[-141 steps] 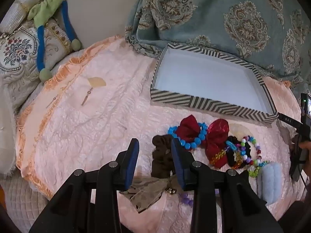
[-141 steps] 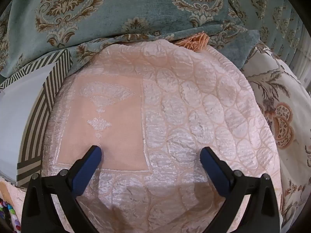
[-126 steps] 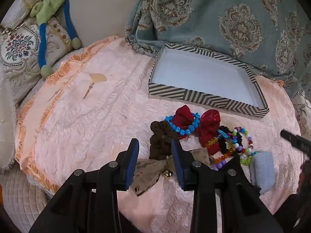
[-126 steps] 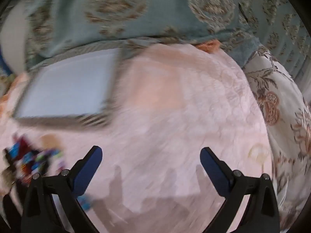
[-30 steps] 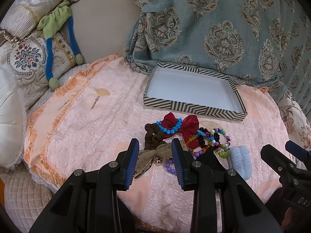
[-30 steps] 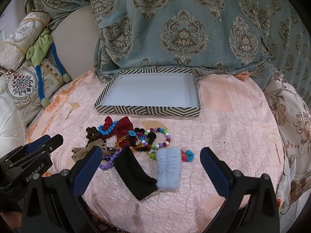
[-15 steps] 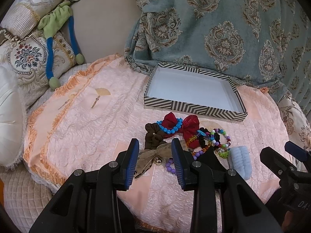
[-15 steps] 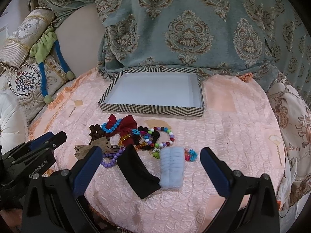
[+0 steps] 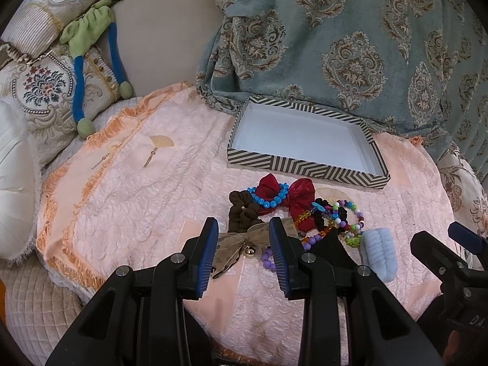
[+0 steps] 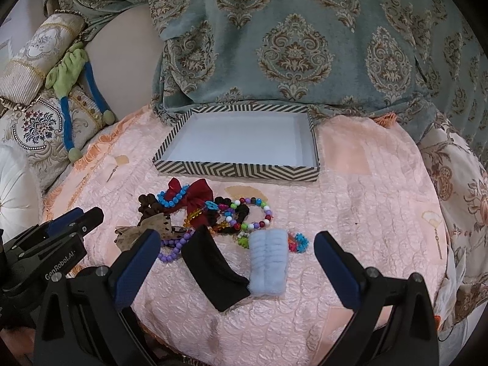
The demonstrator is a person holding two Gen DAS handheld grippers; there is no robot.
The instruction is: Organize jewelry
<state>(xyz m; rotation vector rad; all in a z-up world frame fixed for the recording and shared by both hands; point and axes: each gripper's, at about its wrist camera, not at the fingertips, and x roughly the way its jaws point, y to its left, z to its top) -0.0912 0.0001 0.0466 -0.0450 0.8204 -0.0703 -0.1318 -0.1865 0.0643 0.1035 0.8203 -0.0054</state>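
A chevron-striped tray with a white floor sits empty toward the far edge of the pink quilted bedspread; just nearer lies a jumbled heap of bead bracelets, scrunchies and a red bow

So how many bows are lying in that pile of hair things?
2. A red bow lies at the pile's back, nearest the striped box; a tan bow with a small bell lies at its front left. Others could be buried.
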